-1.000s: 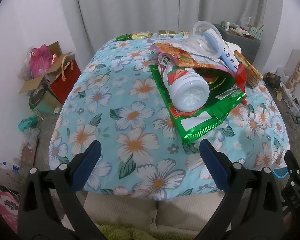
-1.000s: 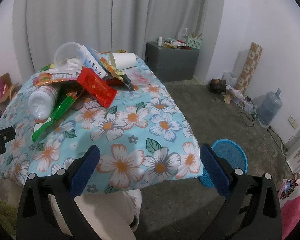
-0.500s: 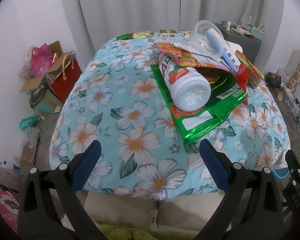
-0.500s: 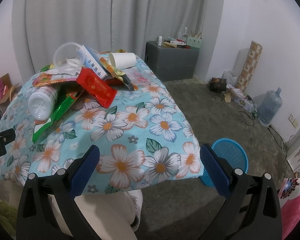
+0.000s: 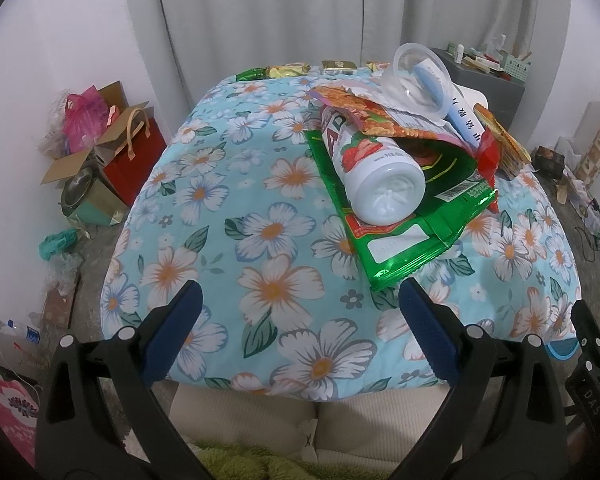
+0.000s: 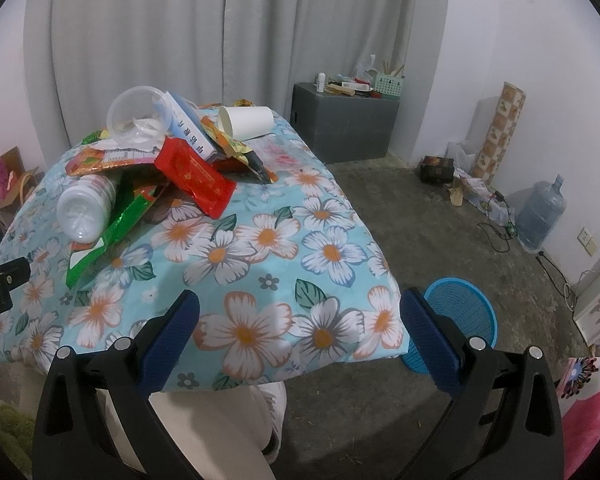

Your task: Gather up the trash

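The left gripper (image 5: 296,320) and right gripper (image 6: 298,328) both hover spread wide and empty at the near edge of the flowered tablecloth (image 5: 236,200). On it, a white bottle (image 5: 374,178) lies on its side atop a green wrapper (image 5: 400,244), its base toward the left gripper, its neck pointing away under the trash pile.

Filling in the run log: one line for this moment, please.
left gripper: open, empty | right gripper: open, empty | trash pile: on floral tablecloth, untouched | blue basket: floor, beside table

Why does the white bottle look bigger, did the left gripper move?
Yes, a little. In the left wrist view the white bottle and the flowered tablecloth sit slightly nearer, so the left gripper eased forward toward the table, jaws wide apart.
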Demonstrator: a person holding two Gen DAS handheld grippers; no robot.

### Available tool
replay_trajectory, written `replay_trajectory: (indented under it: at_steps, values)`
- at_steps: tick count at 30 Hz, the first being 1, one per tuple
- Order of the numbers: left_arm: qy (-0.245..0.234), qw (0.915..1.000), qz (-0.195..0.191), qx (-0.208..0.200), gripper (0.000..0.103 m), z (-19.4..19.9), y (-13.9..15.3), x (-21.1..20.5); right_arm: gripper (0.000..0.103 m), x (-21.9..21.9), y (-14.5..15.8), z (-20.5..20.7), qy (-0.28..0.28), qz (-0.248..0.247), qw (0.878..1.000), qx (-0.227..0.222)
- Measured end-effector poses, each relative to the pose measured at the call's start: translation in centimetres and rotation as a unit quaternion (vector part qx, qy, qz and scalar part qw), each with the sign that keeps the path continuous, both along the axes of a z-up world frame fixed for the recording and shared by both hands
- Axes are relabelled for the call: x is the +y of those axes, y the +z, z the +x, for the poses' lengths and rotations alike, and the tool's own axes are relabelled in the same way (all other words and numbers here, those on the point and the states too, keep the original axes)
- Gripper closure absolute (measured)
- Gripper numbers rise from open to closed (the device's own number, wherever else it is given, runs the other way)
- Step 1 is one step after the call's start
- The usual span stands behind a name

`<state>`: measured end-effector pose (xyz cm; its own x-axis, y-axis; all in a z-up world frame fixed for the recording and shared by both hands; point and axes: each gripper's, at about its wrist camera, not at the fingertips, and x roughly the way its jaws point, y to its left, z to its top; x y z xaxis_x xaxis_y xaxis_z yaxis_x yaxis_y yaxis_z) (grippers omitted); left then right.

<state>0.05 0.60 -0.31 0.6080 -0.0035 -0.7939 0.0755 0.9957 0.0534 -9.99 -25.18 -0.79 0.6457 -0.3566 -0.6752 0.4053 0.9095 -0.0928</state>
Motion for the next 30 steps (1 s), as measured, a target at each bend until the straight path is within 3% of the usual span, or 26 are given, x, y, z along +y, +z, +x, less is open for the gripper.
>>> replay_trajectory:
  at_steps: [30]
  values:
    - [0.000,1.0000,0.000,0.001,0.009,-0.10,-0.01,0.55,0.005,-0.02,-0.08,0.03,-0.001,0.003,1.000,0.001]
